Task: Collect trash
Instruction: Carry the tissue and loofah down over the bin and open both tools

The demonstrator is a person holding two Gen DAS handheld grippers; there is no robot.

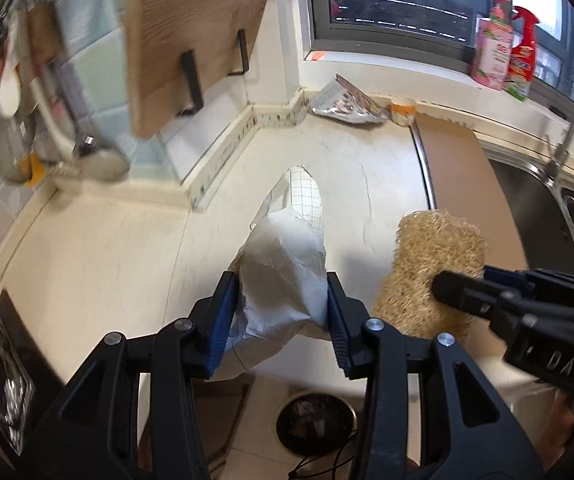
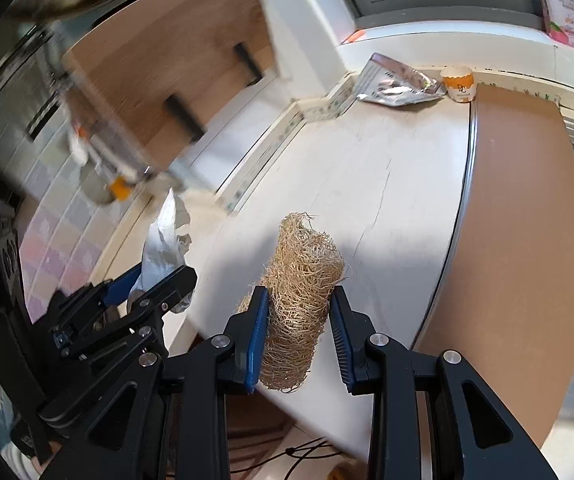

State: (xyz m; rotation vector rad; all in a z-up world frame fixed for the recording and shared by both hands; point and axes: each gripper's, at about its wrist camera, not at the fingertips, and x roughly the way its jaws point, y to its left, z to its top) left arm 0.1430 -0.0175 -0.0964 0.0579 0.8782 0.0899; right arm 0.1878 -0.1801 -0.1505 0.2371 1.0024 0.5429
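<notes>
1. The paper (image 1: 283,276), a crumpled white wad with a grid-printed strip sticking out of its far end, sits between the blue pads of the left gripper (image 1: 283,312), which are clamped on its sides. It is held in the air above the front edge of the counter (image 1: 127,248).
2. The loofah (image 2: 299,300), a tan roll of coarse fibre, is pinched in the right gripper (image 2: 299,328). The left pad presses into it; on the right a small gap shows near the pad's tip. It also hangs above the counter's front edge.
3. The two grippers are side by side, close together, the loofah to the right of the paper in the left wrist view.
4. Below the left gripper, on the floor, a round bin (image 1: 317,424) with a dark liner stands open.
5. A brown board (image 2: 519,216) lies to the right of the loofah, along the rim of the steel sink (image 1: 543,200).
6. At the back of the counter lies a silver foil wrapper (image 2: 399,84), and just beside it stands a small orange-and-white cup (image 2: 459,84).
7. Two more pieces sit on the window ledge: a pink pouch (image 1: 493,56) and a red spray bottle (image 1: 525,52).
8. On the left wall hangs a wooden board (image 1: 195,36) in black brackets, with blurred utensils (image 1: 63,152) beside it.
</notes>
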